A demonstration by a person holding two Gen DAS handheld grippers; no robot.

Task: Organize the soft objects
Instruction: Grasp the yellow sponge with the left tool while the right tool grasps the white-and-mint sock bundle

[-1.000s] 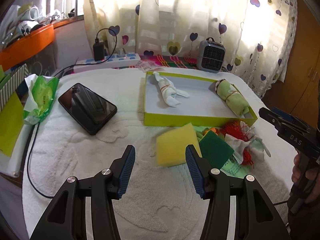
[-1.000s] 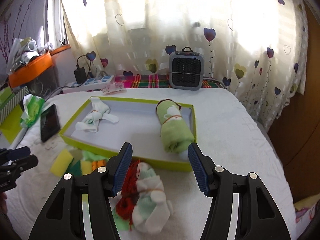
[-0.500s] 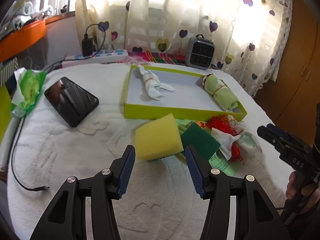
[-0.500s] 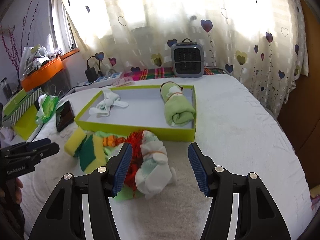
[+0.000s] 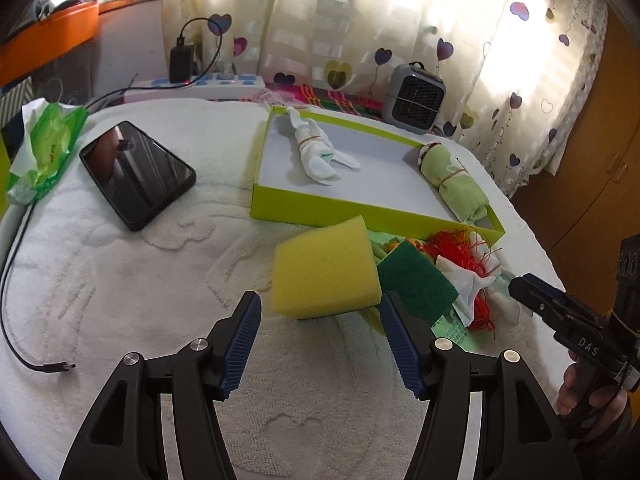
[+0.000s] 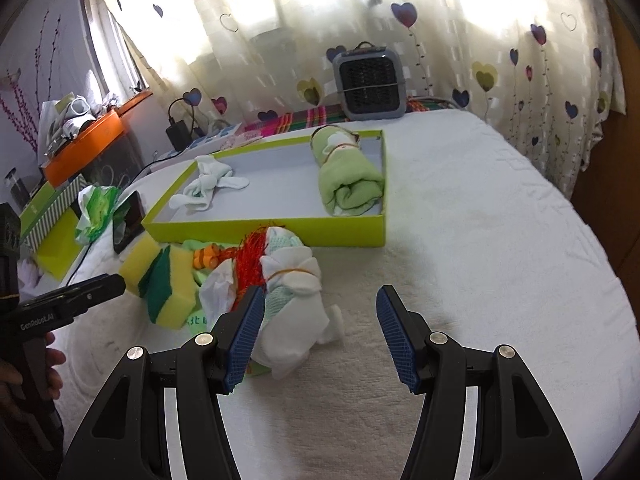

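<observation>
Left gripper (image 5: 320,344) opening, empty, near sponge (image 5: 326,268) on white towel-covered surface (image 5: 160,288).

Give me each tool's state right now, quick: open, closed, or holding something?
Left tool: jaws opening, empty; the yellow sponge lies just ahead of them.
Right tool: open, gripping nothing; the white bundle sits beside its left finger.

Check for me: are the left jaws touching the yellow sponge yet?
Apart. The left wrist view shows the left gripper with jaws opening, and the yellow sponge lying just beyond them, white towel visible between.
</observation>
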